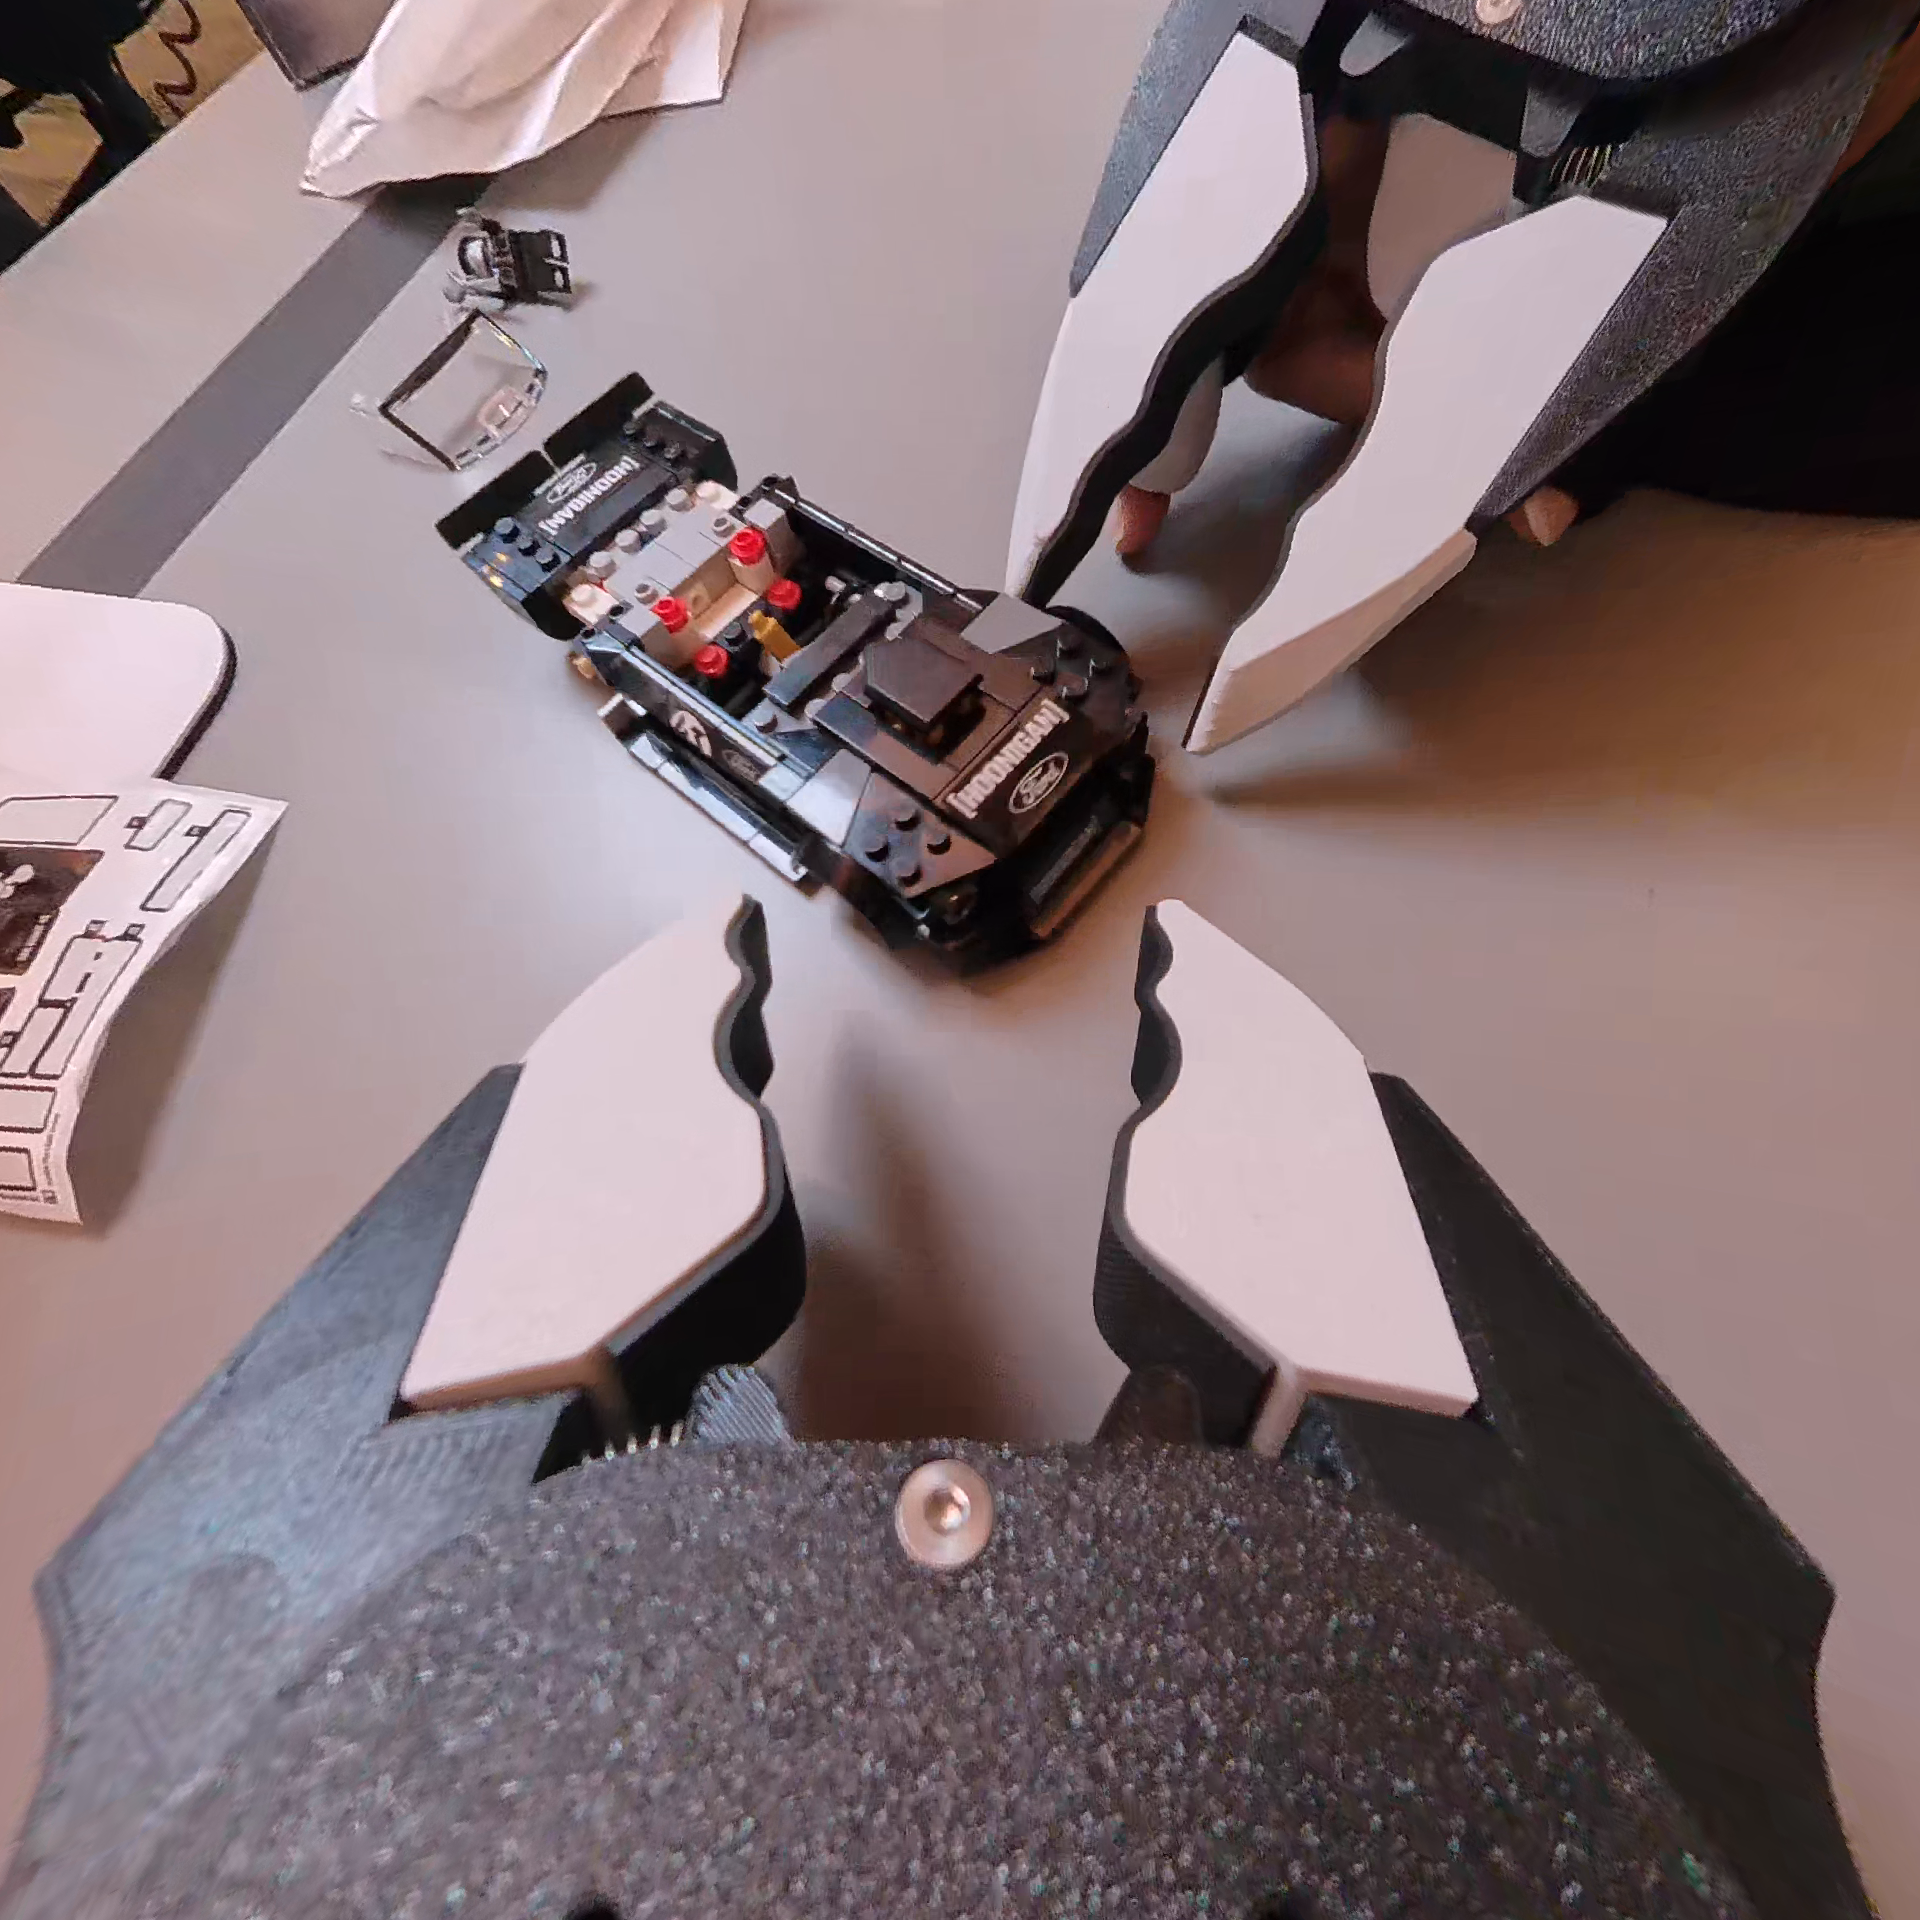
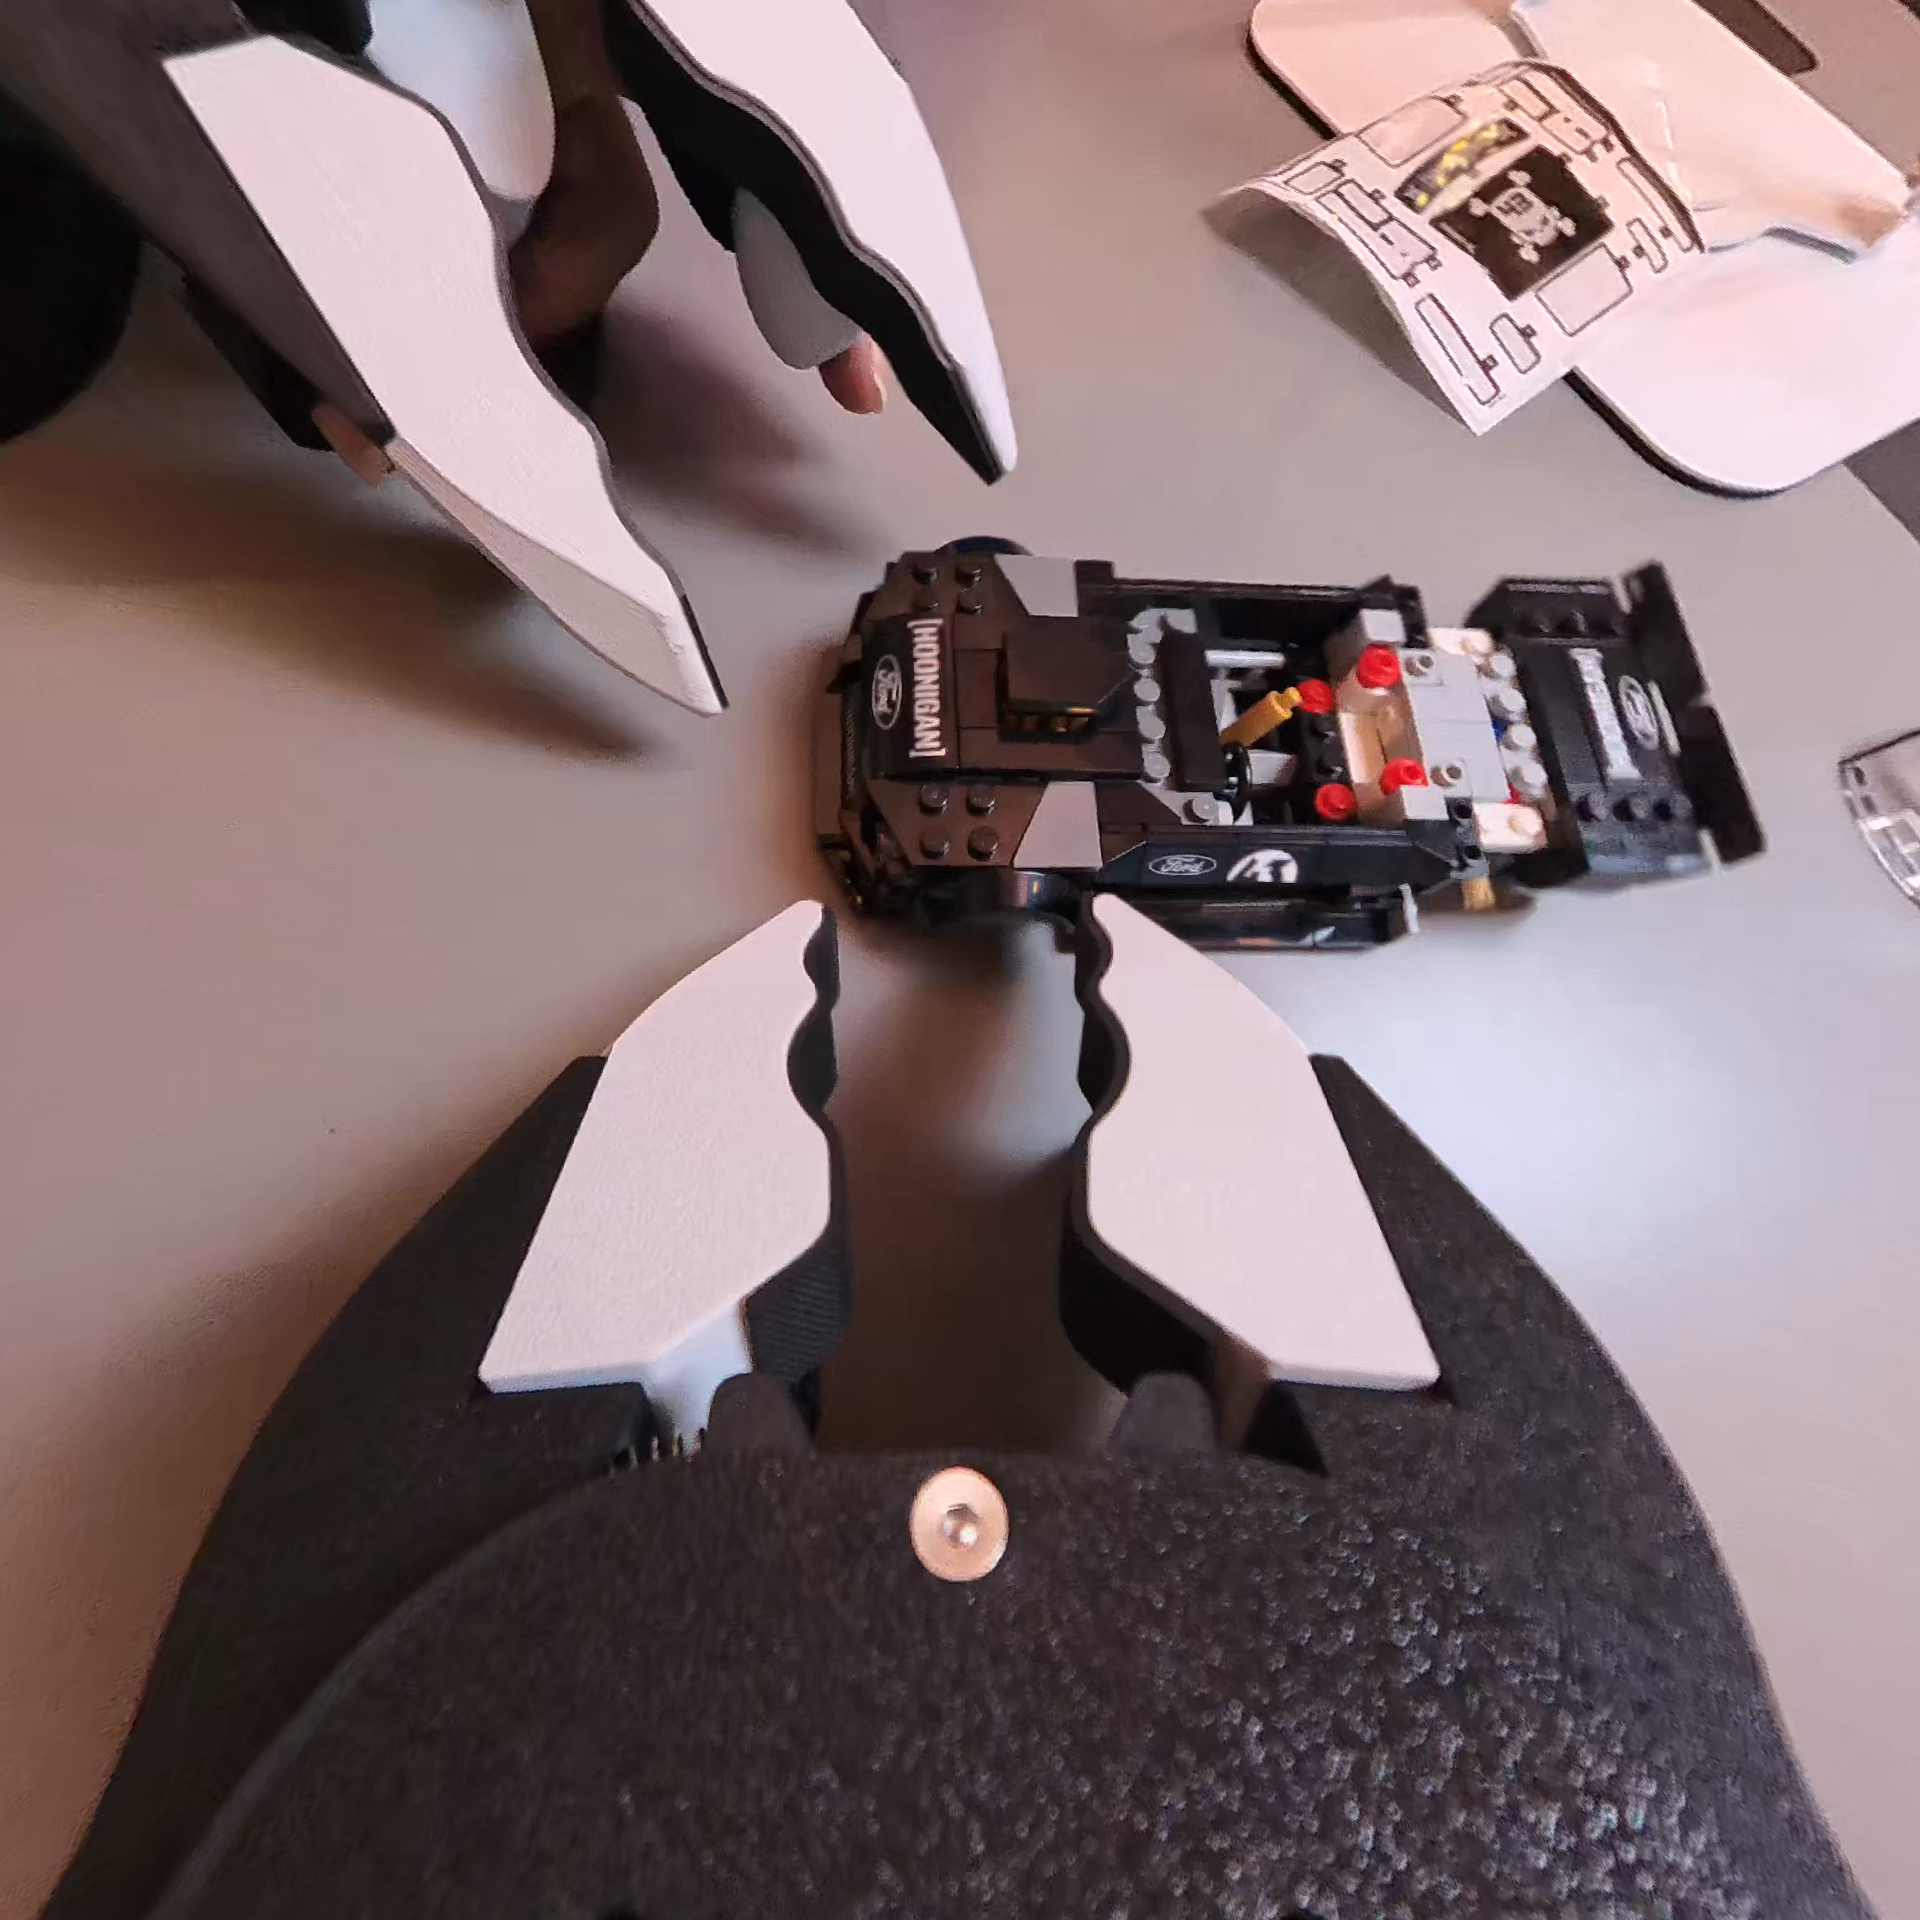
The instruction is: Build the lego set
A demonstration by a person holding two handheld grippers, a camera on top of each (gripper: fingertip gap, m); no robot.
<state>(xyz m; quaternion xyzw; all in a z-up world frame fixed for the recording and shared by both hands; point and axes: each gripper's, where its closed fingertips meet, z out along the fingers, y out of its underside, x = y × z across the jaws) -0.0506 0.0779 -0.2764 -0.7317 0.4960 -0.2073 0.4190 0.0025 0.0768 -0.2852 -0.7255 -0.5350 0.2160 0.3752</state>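
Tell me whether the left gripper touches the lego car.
Apart. The left wrist view shows bare table between the open left gripper and the lego car.

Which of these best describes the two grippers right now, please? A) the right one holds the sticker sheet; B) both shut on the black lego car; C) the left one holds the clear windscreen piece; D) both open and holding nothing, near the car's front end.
D: the left gripper and right gripper both have their jaws apart with only table between them, near the front of the lego car.
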